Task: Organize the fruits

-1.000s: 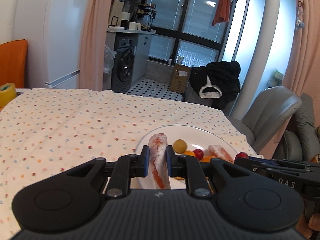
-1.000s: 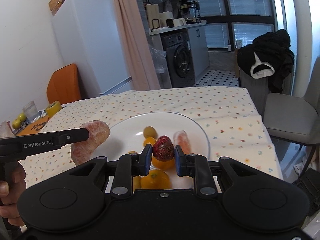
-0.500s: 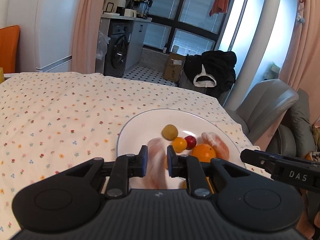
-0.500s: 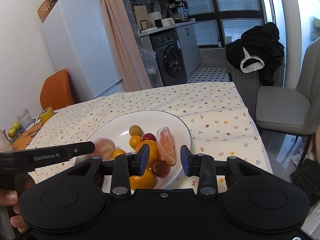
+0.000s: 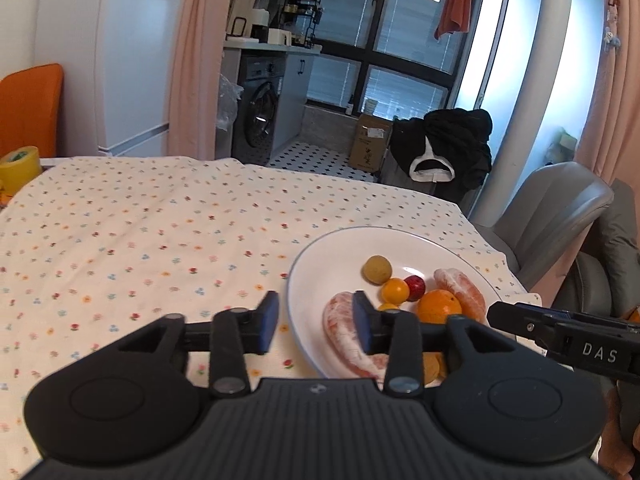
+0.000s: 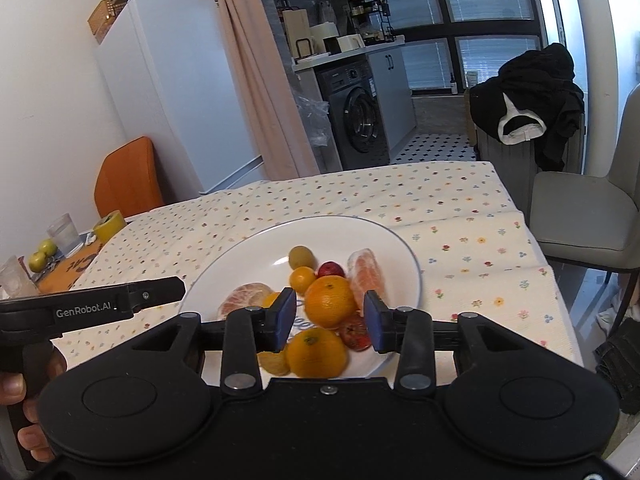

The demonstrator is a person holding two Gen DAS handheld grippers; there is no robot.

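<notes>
A white plate [image 5: 320,264] [image 6: 248,252] on the flowered tablecloth holds several fruits: a peeled pink citrus segment [image 5: 344,332] [image 6: 244,304], a second segment [image 5: 460,296] [image 6: 366,274], an orange [image 5: 438,306] [image 6: 330,300], another orange [image 6: 316,354], a green-yellow fruit [image 5: 377,269] [image 6: 302,256] and small red fruits [image 6: 354,336]. My left gripper [image 5: 316,324] is open, over the plate's left rim, its right finger beside the pink segment. My right gripper [image 6: 330,318] is open above the near fruits, holding nothing.
A yellow tape roll [image 5: 18,168] [image 6: 108,224], glasses [image 6: 64,234] and green fruits [image 6: 40,254] sit at the table's far left end. A grey chair [image 6: 584,208] stands to the right. A hand [image 6: 28,392] holds the left gripper's handle.
My left gripper let the pink citrus segment onto the plate and opened. My right gripper released the red fruit onto the plate, opened wider and drew back slightly.
</notes>
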